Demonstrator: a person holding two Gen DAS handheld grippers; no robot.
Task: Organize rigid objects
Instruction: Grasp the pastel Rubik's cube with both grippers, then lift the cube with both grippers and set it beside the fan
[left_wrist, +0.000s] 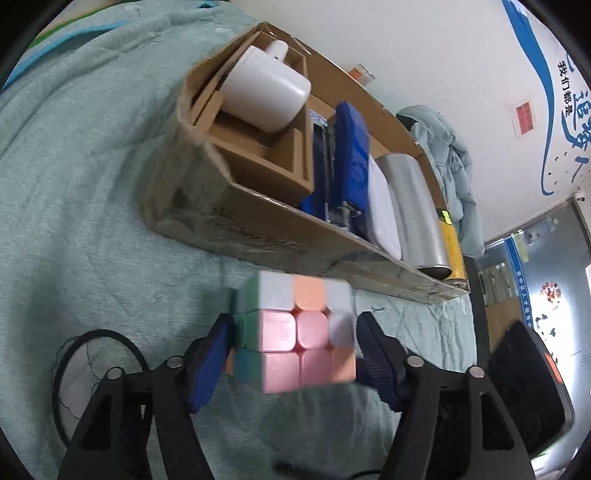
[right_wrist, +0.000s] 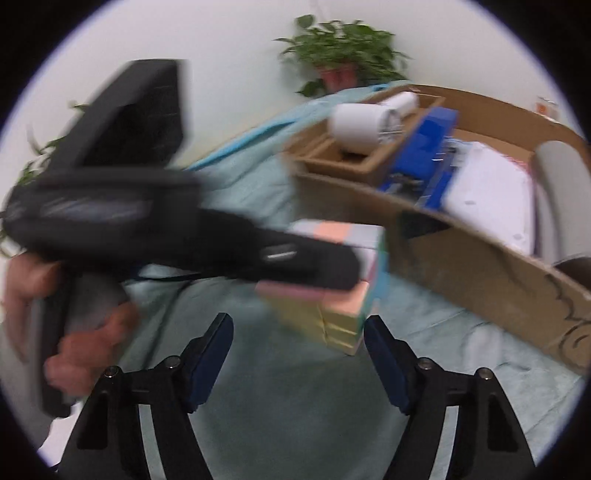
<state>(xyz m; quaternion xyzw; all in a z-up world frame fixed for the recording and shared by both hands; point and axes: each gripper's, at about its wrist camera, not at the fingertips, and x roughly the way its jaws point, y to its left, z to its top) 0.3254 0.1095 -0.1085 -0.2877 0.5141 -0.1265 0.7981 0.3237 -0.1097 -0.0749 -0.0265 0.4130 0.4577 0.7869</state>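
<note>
Left gripper (left_wrist: 293, 354) brackets a pastel puzzle cube (left_wrist: 303, 332), one blue pad close against each side; whether the pads already press on the cube cannot be told through the blur, though the left pad looks to touch its green face. Right gripper (right_wrist: 298, 354) stands apart with nothing between its pads, the same cube (right_wrist: 332, 291) just ahead of its fingertips and slightly to the right. A person's hand (right_wrist: 70, 325) works the left tool's handle at the left of that view.

Beyond the cube, ahead of both tools, lies a long cardboard box (left_wrist: 258, 236) on the pale green bedspread (left_wrist: 92, 184). It already holds a white mug (left_wrist: 266, 96) lying in a smaller cardboard tray, a blue stapler (left_wrist: 349, 155), a white flat item and a silver cylinder (left_wrist: 413, 206), with a yellow object at the far end.

Judged from this, most of the sorting looks done: the cube sits outside the box, just beside its near wall, and appears to be what is left to lift in. A black loop of cord (left_wrist: 99, 343) also lies on the bedspread to the left gripper's left
</note>
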